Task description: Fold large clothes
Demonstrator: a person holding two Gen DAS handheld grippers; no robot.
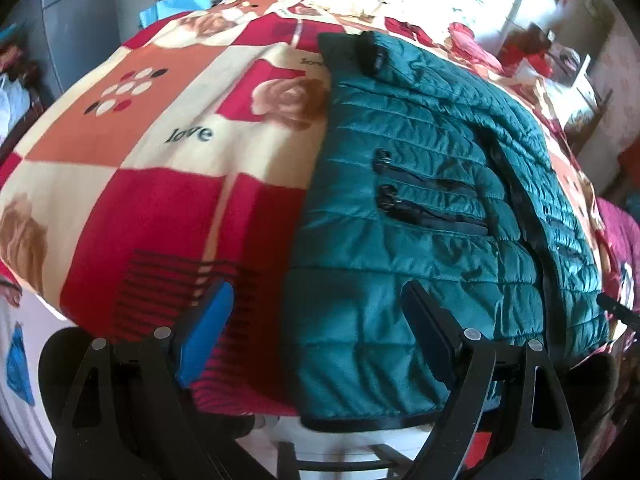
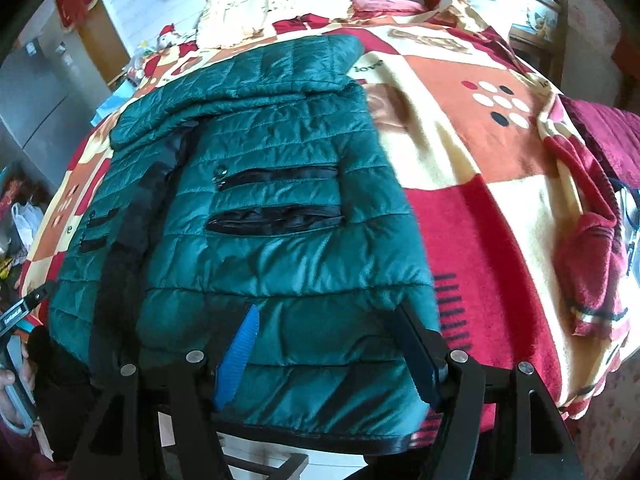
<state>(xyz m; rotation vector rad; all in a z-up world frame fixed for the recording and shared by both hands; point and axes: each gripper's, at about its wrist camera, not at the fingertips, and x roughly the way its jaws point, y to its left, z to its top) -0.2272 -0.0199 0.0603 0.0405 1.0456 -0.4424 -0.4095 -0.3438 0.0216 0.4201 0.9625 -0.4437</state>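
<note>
A: While both tools hover over the near hem, neither grips anything. Left gripper [image 1: 320, 320] is spread wide: blue ribbed pad at 8 o'clock over the blanket [image 1: 160, 208], dark pad at 4 o'clock over the jacket [image 1: 420, 220].

B: Right gripper [image 2: 332, 340] is the same, wide apart, nothing between the fingers. Both pads sit above the jacket [image 2: 260, 208]: the blue one at 7 o'clock, the dark one at 5 o'clock near the side edge.

A: Material?

B: Teal quilted puffer, shiny shell, stitched in horizontal channels, black binding along the hem. It lies flat along the bed, hem toward the cameras, collar at 12 o'clock. Underneath is a fleece blanket [image 2: 500, 208], fuzzy, in red, cream and orange blocks with rose prints and "love" lettering.

A: Edges?

B: The hem hangs at or just over the near bed edge at 6 o'clock; I can't tell which. In the left view the jacket's side edge runs from 12 to 6 almost dead centre, with bare blanket from 7 to 11. In the right view there's bare blanket from 1 to 4.

A: Counts?

B: One jacket. Two black zip pockets [image 1: 428, 200] stacked on the panel nearest each camera, and two more [image 2: 98, 228] on the far panel in the right view. A black cuff [image 1: 370, 54] is folded in near the collar. A bunched red fleece [image 2: 588, 248] sits at 3 o'clock, well apart from the jacket, and cream pillows [image 2: 240, 16] at 12.
</note>
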